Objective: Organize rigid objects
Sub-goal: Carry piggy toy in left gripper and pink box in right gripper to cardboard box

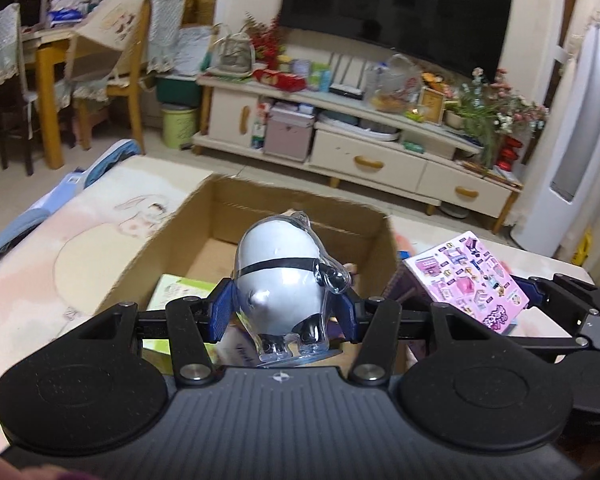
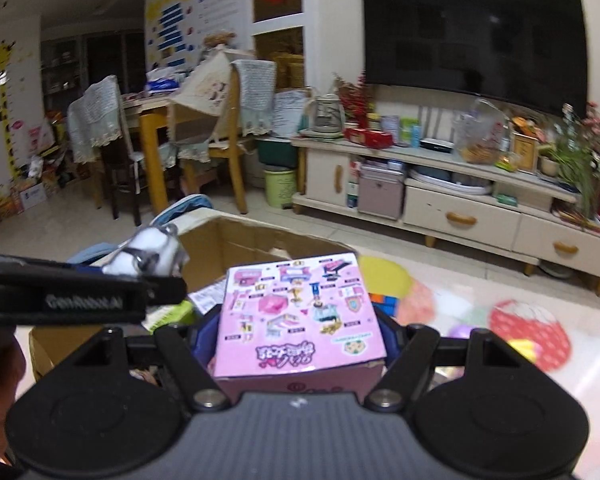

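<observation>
Clear hard plastic encasing the toy [image 1: 286, 280], light and slippery, sits pinched at its sides by the left gripper [image 1: 285, 312] above the carton [image 1: 172, 236]; right gripper [image 2: 300, 328] clamps the stiff pink box [image 2: 300, 312] alongside.

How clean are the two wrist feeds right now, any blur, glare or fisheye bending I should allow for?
Left wrist: the toy figure in the left gripper is sharp; the background is soft, and the TV edges bow with fisheye. Right wrist: the pink box in the right gripper is readable, but the cardboard box and mat are motion-smeared; faint reflections on the TV.
</observation>
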Tool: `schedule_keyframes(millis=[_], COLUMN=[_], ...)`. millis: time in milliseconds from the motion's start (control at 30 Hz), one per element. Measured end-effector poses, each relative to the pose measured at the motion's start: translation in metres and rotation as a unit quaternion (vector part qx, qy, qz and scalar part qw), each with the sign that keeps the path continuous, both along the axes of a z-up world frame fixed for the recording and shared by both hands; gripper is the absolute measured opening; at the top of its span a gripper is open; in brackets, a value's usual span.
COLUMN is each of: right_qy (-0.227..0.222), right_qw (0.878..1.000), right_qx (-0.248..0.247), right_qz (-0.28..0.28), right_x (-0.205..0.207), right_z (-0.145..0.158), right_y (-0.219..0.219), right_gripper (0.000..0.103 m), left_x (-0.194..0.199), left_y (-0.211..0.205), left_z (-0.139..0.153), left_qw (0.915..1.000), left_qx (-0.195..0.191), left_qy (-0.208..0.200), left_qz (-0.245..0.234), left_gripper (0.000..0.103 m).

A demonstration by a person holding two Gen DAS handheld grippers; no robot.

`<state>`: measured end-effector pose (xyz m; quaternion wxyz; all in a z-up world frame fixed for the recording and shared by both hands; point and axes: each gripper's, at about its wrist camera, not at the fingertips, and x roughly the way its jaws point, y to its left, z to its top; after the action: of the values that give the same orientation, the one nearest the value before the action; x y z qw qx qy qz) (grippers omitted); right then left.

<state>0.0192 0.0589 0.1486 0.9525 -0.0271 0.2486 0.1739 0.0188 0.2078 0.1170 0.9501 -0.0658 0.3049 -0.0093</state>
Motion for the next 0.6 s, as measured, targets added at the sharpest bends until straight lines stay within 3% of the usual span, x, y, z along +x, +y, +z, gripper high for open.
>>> schedule_keyframes(millis=[233, 600], right_qy=[0.009, 0.004], right_qw=[0.999, 0.997], right_qx=[-0.029, -0.048], right_qz=[0.029, 0.056], right_x=[0.016, 0.019], right_z=[-0.011, -0.017], right_y=[0.028, 0.048], right_gripper=[0.074, 0.074], left_x=[0.007, 0.009], left_y=[0.004, 0.001], left_z=[0.002, 0.001], left_qw=[0.9994, 0.9987], left_qx=[-0.006, -0.006], left_qy=[0.019, 0.035], left_qz=[0.029, 0.037], left_gripper=[0.064, 0.064])
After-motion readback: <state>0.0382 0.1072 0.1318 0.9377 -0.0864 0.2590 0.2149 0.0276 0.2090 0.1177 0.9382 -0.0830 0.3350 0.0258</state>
